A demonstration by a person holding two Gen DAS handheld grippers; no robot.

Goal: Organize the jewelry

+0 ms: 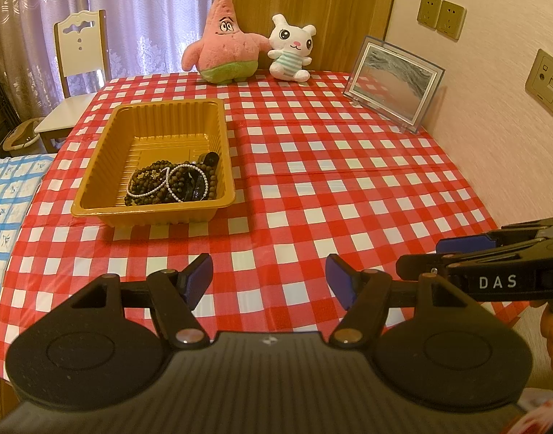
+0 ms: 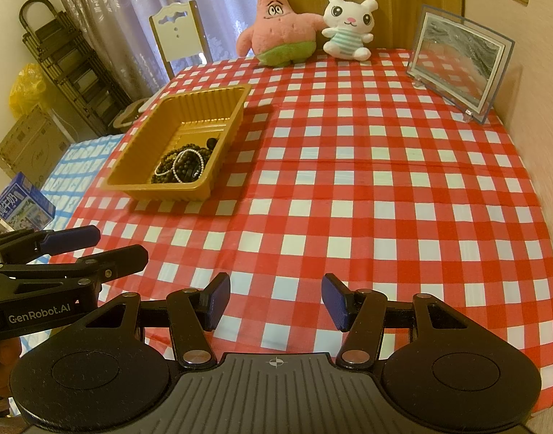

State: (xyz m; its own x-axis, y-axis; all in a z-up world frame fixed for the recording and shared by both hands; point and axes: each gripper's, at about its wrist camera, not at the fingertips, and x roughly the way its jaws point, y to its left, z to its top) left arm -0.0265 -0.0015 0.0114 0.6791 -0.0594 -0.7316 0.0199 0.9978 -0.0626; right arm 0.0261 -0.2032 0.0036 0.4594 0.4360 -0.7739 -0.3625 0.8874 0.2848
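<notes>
A gold plastic tray stands on the left part of the red-and-white checked tablecloth. In its near right corner lies a heap of jewelry: dark bead strings, a white pearl strand and a black piece. My left gripper hovers open over the near table edge, nothing between its blue pads. My right gripper is open too and holds nothing. Each gripper shows at the side of the other's view, the right gripper at the right edge, the left gripper at the left edge. Both are well short of the tray.
At the back of the table sit a pink star plush and a white bunny plush. A framed picture stands by the right wall. A white chair and a blue-checked surface lie to the left.
</notes>
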